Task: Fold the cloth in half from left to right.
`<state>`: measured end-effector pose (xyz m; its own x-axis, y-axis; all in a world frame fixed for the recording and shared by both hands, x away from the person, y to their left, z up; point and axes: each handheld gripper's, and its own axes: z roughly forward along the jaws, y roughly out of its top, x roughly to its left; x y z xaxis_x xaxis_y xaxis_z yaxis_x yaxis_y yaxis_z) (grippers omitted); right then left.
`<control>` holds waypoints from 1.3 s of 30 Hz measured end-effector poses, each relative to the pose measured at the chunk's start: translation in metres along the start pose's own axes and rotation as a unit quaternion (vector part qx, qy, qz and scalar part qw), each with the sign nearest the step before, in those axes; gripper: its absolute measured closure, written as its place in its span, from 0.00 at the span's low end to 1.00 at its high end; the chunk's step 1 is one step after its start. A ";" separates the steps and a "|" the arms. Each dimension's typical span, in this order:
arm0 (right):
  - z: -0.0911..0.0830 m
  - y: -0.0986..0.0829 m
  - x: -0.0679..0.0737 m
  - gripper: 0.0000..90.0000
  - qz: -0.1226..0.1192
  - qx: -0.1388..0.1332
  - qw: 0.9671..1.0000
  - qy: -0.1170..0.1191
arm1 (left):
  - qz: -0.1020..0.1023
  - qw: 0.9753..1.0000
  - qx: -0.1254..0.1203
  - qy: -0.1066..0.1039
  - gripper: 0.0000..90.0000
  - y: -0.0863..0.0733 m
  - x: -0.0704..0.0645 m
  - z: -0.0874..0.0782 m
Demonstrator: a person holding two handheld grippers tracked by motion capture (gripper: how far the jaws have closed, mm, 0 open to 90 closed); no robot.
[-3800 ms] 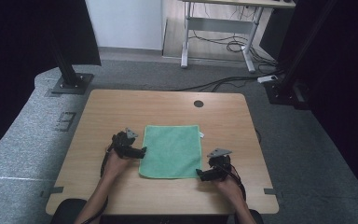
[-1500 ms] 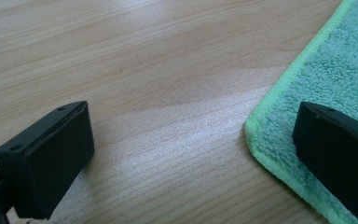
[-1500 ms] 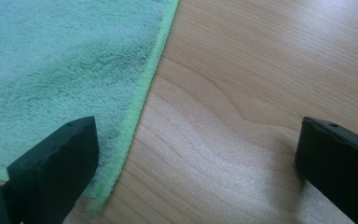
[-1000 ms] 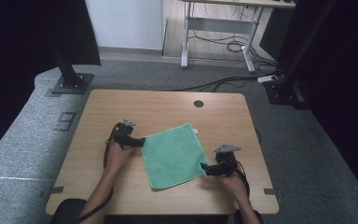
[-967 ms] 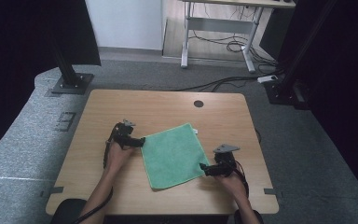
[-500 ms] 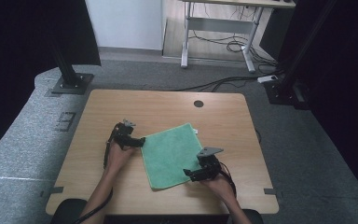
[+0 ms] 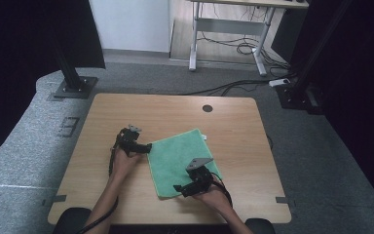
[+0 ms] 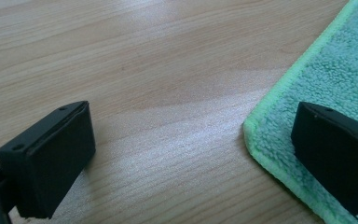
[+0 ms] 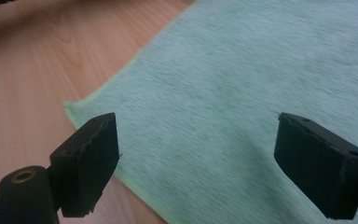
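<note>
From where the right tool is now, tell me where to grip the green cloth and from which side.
Grip the green cloth at its near left corner, the one closest to the right tool. Come in low from the table edge nearest the person, sliding one jaw under the hem. The cloth lies flat, so only a corner or edge offers purchase; the jaws already stand open.

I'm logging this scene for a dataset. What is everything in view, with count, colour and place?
cloth: one, green, flat and skewed on the table's near middle
table: one, light wood, centre; dark round hole near its far edge
desk: one, white-legged, behind the table, cables beneath
stands: two, black, on the grey floor left and right
left gripper: black, open, at the cloth's left corner
right gripper: black, open, over the cloth's near edge
</note>
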<state>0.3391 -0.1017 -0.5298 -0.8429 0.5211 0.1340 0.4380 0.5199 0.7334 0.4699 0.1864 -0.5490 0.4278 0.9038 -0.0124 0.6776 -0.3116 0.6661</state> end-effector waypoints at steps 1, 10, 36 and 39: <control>0.002 0.001 0.003 0.17 -0.004 0.001 1.000 0.006 | -0.001 1.000 -0.001 0.000 0.00 0.000 0.000 0.000; 0.024 0.014 0.033 0.32 -0.045 0.028 0.997 0.058 | -0.001 1.000 -0.001 0.000 0.00 0.000 0.000 0.000; 0.040 0.025 0.065 0.96 -0.112 0.095 0.988 0.036 | 0.024 0.997 -0.041 -0.063 0.90 -0.004 -0.019 -0.008; 0.042 0.027 0.067 0.96 -0.111 0.093 0.989 0.041 | 0.012 0.997 -0.040 -0.066 0.94 -0.005 -0.016 -0.009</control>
<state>0.3077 -0.0249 -0.5289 -0.9441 0.3271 0.0418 0.2819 0.7347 0.6170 0.4544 0.1761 -0.5458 0.5225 0.8479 -0.0903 0.6181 -0.3037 0.7251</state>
